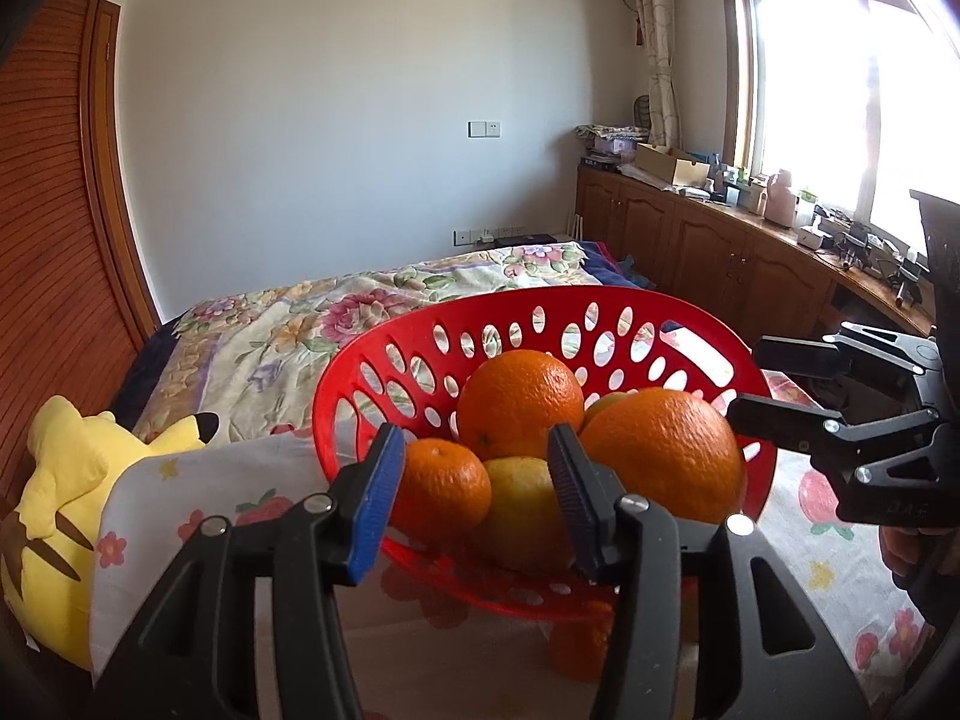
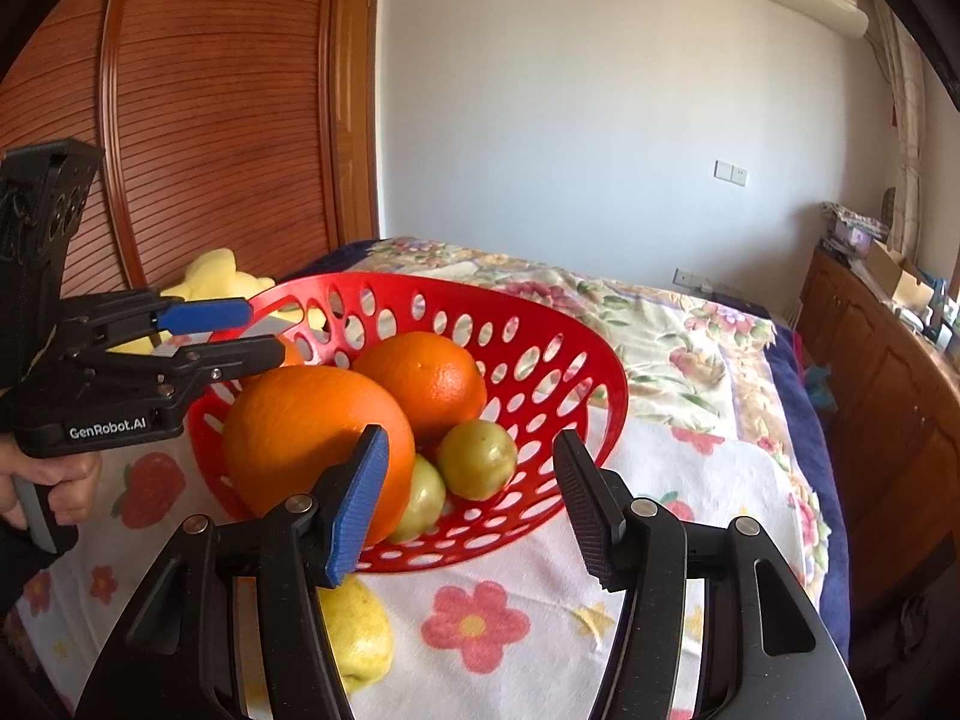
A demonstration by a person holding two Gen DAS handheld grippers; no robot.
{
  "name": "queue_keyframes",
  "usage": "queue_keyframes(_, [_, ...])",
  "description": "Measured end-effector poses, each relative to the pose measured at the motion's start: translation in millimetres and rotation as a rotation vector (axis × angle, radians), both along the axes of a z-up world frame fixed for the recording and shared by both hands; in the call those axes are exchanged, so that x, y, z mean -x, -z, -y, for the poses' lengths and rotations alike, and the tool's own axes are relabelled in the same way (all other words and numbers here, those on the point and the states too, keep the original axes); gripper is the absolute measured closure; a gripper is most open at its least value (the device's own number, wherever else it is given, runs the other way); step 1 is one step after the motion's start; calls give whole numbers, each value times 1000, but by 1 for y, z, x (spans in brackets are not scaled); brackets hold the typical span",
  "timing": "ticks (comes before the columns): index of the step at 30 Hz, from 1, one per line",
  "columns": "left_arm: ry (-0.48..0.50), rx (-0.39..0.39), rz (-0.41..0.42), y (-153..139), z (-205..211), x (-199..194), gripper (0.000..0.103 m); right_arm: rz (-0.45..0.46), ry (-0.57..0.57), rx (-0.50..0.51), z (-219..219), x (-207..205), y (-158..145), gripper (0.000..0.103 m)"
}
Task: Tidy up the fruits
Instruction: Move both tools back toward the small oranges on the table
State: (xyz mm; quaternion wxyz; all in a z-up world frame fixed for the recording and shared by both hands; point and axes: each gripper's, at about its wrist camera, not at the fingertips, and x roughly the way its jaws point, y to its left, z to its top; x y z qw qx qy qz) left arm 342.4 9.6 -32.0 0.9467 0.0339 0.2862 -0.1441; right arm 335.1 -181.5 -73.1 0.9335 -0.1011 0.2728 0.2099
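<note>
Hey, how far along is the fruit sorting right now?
Mostly done: the red basket already holds two big oranges, a smaller orange and two green fruits. Nothing is in hand: the left tongs and right tongs both stand open and empty at the basket. Left: a yellow fruit on the flowered cloth, outside the basket, below the right tongs.

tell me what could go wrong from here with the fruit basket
1. The red basket looks tilted, and the big orange sits high against its near rim, so a nudge from either tongs might roll it out onto the cloth.
2. A yellow fruit lies outside the basket, partly hidden under the right tongs; it could be missed or knocked.
3. The left tongs and the right tongs both hover open close to the basket, so they may bump each other.
</note>
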Motion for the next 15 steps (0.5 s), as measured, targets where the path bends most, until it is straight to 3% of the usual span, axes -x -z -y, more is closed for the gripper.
queue_keyframes(15, [0,50,-21,9,-11,69,48,-22,30,-37,11,51,3,45])
